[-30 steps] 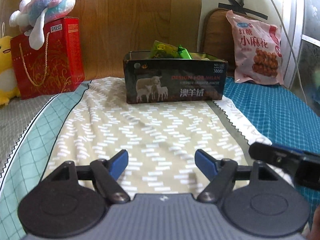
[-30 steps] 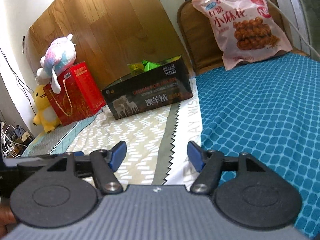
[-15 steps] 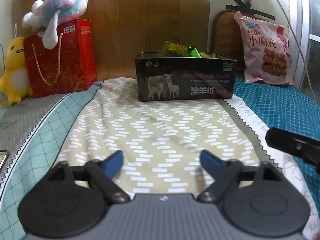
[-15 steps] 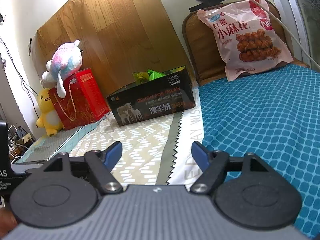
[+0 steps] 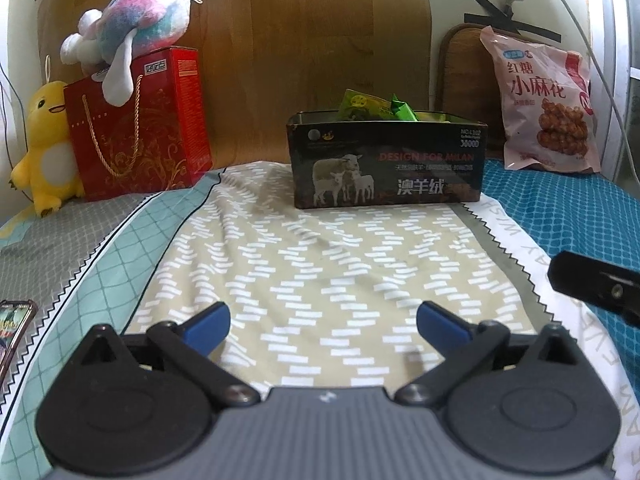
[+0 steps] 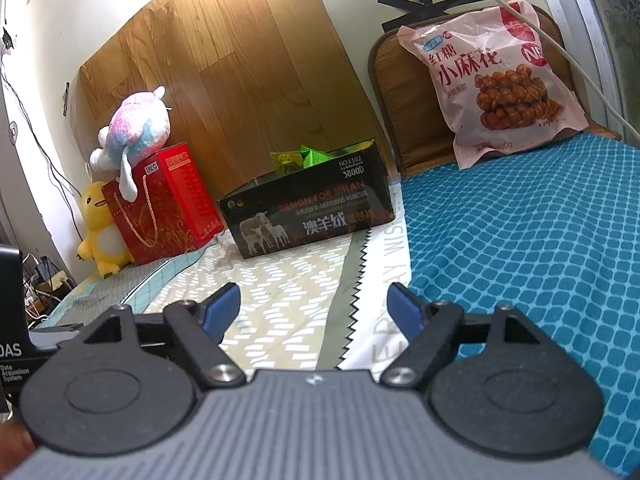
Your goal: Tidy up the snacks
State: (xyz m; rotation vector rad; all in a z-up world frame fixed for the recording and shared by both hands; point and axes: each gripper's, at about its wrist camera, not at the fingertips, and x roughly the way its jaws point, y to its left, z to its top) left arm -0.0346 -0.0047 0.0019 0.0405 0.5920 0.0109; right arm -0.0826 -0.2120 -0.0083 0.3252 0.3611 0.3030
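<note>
A dark box printed with sheep point(image 5: 386, 164) point(image 6: 312, 216) stands on the bed, holding green snack packets point(image 5: 374, 106) point(image 6: 298, 158) that stick out of its top. A pink snack bag point(image 5: 546, 100) point(image 6: 498, 80) leans upright against a brown chair back at the far right. My left gripper point(image 5: 323, 322) is open and empty, low over the beige patterned sheet, well short of the box. My right gripper point(image 6: 316, 308) is open and empty, also well short of the box. Part of the right gripper's body point(image 5: 596, 286) shows at the left wrist view's right edge.
A red gift bag point(image 5: 136, 124) point(image 6: 164, 204) with a pastel plush toy point(image 5: 132, 38) on top stands left of the box, beside a yellow duck plush point(image 5: 44, 152) point(image 6: 98, 228). A phone point(image 5: 12, 330) lies at the left edge. A wooden board point(image 5: 320, 40) backs the bed.
Both grippers have pulled back and tilted up, so the box and the bags look farther off and lower in view. Both stay open and empty.
</note>
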